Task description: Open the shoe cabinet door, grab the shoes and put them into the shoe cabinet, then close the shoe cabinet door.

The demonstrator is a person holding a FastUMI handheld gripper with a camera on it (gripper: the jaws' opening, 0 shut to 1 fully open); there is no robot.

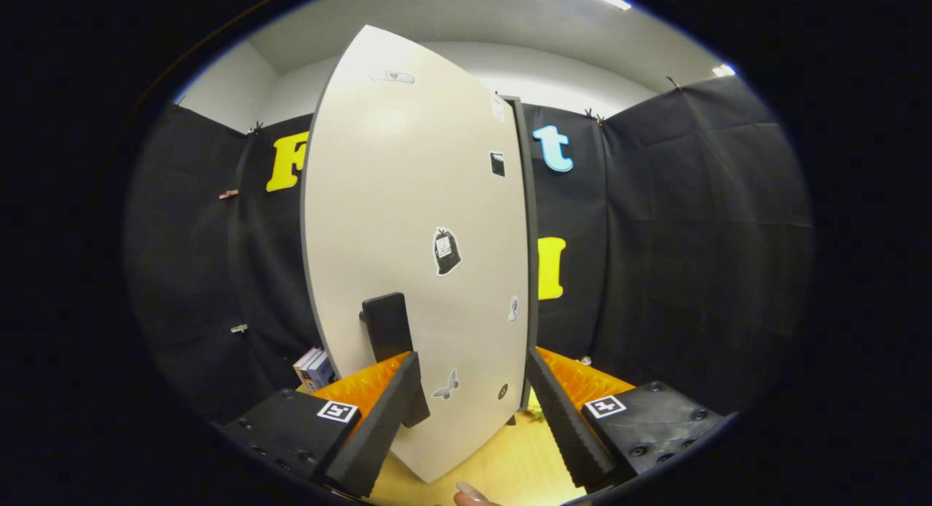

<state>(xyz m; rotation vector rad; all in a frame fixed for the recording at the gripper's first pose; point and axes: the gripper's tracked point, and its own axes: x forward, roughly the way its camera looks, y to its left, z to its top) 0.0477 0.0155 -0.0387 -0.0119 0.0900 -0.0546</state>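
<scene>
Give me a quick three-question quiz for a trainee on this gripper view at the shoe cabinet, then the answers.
1. True or false: the gripper is shut on the black handle.
2. Multiple choice: the cabinet door stands A) flat on the floor, B) upright just ahead of the fingers, C) behind the black cloth wall.
3. What lies low down beside the door's edge, near the handle side?

Key
1. False. The fingers are spread apart; the handle sits just ahead of one finger, and neither presses on it.
2. B.
3. A small stack of books.
</scene>
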